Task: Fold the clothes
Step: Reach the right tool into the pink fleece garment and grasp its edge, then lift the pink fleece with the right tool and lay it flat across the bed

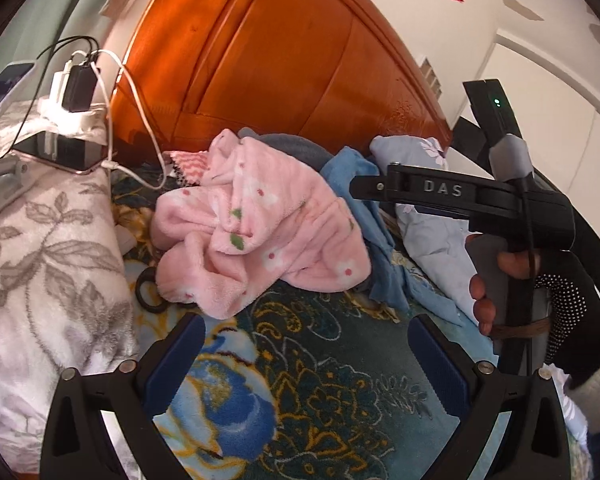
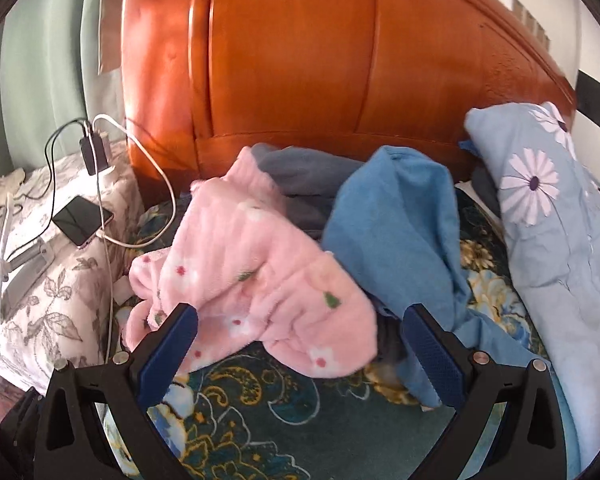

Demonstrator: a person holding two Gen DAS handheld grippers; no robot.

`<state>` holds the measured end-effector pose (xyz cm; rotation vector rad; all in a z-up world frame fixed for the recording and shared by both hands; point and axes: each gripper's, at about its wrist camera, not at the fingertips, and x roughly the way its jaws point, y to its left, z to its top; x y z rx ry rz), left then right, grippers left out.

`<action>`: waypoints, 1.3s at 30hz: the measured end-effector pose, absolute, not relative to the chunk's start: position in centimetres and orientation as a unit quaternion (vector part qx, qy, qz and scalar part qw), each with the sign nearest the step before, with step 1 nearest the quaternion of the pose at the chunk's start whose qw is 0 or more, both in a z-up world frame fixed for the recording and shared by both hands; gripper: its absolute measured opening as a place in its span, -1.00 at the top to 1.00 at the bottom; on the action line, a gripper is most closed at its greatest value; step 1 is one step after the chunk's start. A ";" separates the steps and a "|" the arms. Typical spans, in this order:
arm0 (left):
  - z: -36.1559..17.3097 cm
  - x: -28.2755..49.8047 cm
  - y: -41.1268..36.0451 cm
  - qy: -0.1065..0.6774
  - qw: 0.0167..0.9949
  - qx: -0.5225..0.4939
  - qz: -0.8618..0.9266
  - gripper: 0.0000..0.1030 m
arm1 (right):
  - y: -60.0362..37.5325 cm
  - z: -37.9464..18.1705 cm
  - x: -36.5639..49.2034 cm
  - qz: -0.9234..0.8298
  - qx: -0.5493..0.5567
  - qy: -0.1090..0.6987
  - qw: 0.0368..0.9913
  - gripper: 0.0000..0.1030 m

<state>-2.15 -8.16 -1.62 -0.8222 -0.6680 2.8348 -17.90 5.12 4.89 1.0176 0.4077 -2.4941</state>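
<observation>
Grey-leafed white bedding (image 1: 40, 248) at frame left carries a phone (image 2: 82, 220) and chargers (image 1: 74, 88); the crumpled pink fleece garment (image 1: 252, 224) lies mid-frame beside a blue garment (image 2: 400, 216), perhaps over a grey one. Left gripper (image 1: 306, 356) and right gripper (image 2: 300, 344) hover with fingers spread, empty; a gloved hand (image 1: 548, 280) grips the right handle

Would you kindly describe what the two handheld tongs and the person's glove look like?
Both tongs, left and right, have black frames, silver screws and ribbed blue pads. From the left view, the right unit's black body reads "DAS", with a green light, black cable and grey handle. The hand wears a black dotted fingerless glove.
</observation>
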 end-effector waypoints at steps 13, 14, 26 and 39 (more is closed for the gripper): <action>-2.2 -1.8 -10.5 -0.220 0.001 -0.283 0.934 -1.00 | -2.7 -2.5 -22.2 -0.856 0.457 0.121 0.211 -0.20; -2.2 -1.8 -10.4 -0.219 0.008 -0.283 0.934 -1.00 | -2.3 -2.7 -22.4 -0.856 0.463 0.109 0.201 0.30; -1.5 -1.1 -10.6 -0.241 0.054 -0.263 0.933 -1.00 | 11.4 4.2 -16.9 -0.895 0.424 0.102 0.093 0.80; -1.3 -1.2 -8.9 -0.243 0.073 -0.272 0.928 -1.00 | 20.7 6.6 -7.9 -0.908 0.406 0.099 0.018 0.89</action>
